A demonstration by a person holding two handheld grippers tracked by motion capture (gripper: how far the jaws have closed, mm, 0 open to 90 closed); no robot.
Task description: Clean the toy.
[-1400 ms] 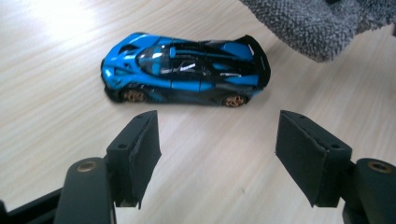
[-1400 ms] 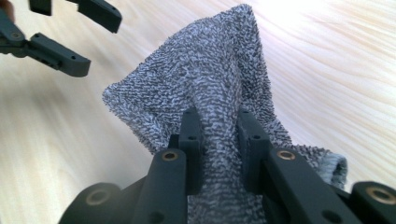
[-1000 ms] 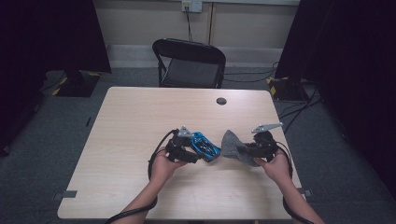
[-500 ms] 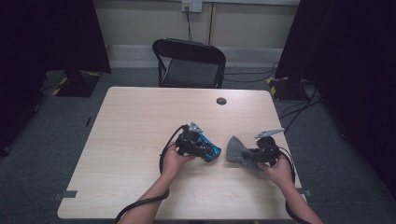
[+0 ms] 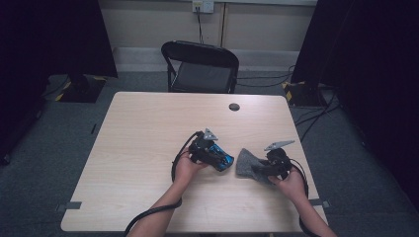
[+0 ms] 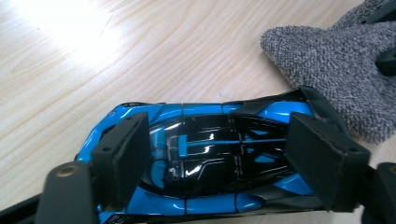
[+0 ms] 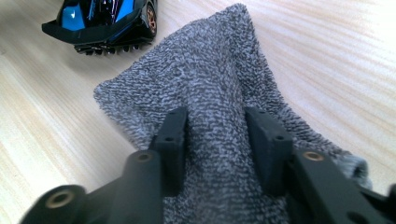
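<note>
The high view is dim with dark corners; glare whitens the table in both gripper views, and the nearest jaws blur.

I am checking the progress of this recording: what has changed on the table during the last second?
The left gripper carried the blue toy car to the right, close to the grey cloth. The right gripper sank to the table with the cloth, and its jaws have just been opening, with the cloth between them. The car remains between the left jaws; car and cloth lie apart.
</note>
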